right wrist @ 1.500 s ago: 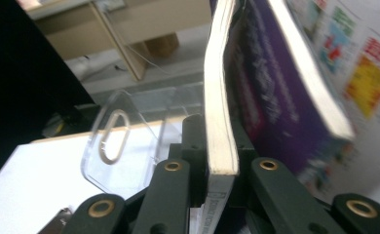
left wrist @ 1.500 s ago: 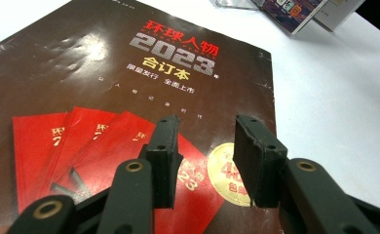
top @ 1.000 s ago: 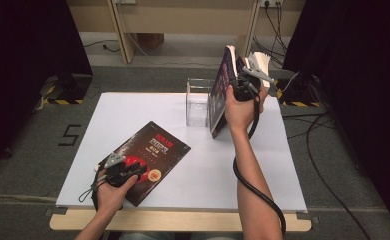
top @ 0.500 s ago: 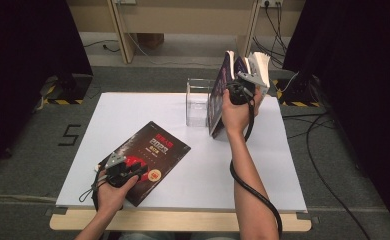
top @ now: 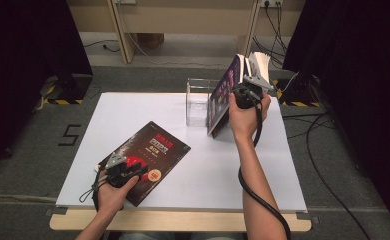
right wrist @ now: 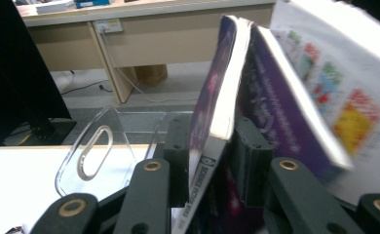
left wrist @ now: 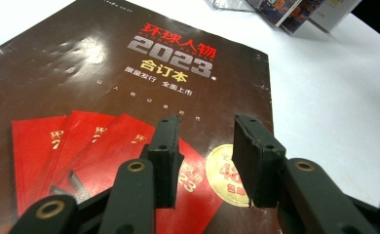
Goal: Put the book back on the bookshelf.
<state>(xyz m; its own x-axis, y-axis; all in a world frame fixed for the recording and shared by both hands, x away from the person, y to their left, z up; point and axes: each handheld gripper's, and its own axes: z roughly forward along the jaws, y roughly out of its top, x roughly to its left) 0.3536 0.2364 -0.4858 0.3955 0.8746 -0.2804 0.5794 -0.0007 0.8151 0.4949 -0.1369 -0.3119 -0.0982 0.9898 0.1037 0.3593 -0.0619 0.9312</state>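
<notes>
**Kid:** Looking at the purple book (top: 220,98), is it hard to hold?

**Helper:** A bit, I think. It is thick and looks heavy, and the cover is shiny, so it could slip. It stands tilted at the far right of the table (top: 283,165), leaning on the clear plastic holder (top: 197,100). Its pages fan open at the top, so they flop. The best place to grab is the stiff closed edge low down, where all the pages stay together.

**Kid:** What is the right tool (right wrist: 211,163) doing?

**Helper:** It sits around the front part of that book. Its jaws have just been opening. The book is between them, close to both pads, but I cannot see them squeeze it now. It looks let go, resting on the holder.

**Kid:** And the other book?

**Helper:** That is the brown magazine (top: 150,155) with red pictures. It lies flat on the near left of the table. It is thin and bendy and looks light, and the cover is glossy. Flat things are tricky to pick up, so I would pinch one edge or corner and lift it from there.

**Kid:** Does the left tool (left wrist: 202,161) hold it?

**Helper:** No. Its jaws are apart with nothing between them. It hangs just over the near end of the magazine.
</notes>
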